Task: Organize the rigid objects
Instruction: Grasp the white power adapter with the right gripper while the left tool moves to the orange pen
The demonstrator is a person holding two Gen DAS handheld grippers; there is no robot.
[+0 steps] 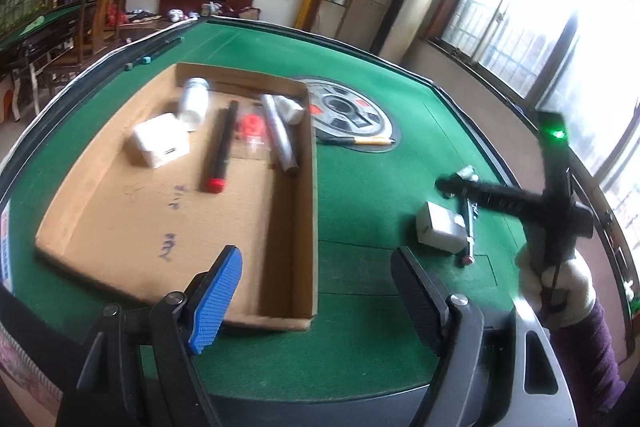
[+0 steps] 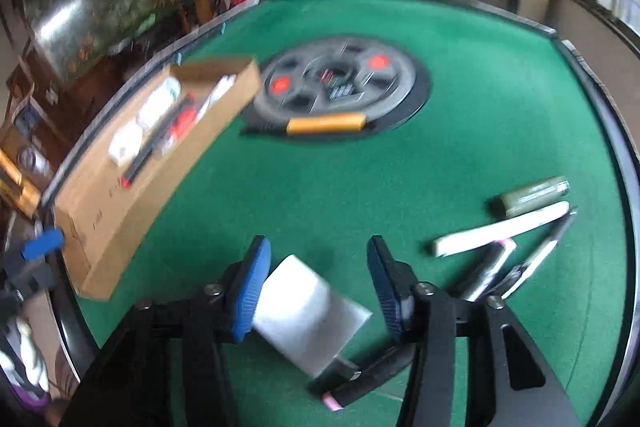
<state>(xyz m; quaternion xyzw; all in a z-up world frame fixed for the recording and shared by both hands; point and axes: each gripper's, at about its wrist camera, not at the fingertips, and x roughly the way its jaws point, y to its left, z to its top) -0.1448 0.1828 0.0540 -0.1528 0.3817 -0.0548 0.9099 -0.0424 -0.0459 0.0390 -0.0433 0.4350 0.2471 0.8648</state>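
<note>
A shallow cardboard box (image 1: 160,219) lies on the green felt table (image 1: 360,187). In it are a white adapter (image 1: 160,143), a white bottle (image 1: 194,101), a black marker with a red end (image 1: 220,147) and a silver cylinder (image 1: 280,135). My left gripper (image 1: 316,259) hangs open and empty over the box's near right corner. My right gripper (image 2: 318,245) is low over a white block (image 2: 308,311). The block sits between its jaws, against the left pad (image 2: 250,291), with a small gap at the right one. A black pen with a pink end (image 2: 352,383) lies under the block.
A round control disc (image 2: 340,83) is set in the table's centre, with a yellow-handled tool (image 2: 326,123) across its near rim. To the right lie an olive tube (image 2: 534,194), a white stick (image 2: 500,229) and some pens (image 2: 532,259). A raised black rim (image 1: 500,131) bounds the table.
</note>
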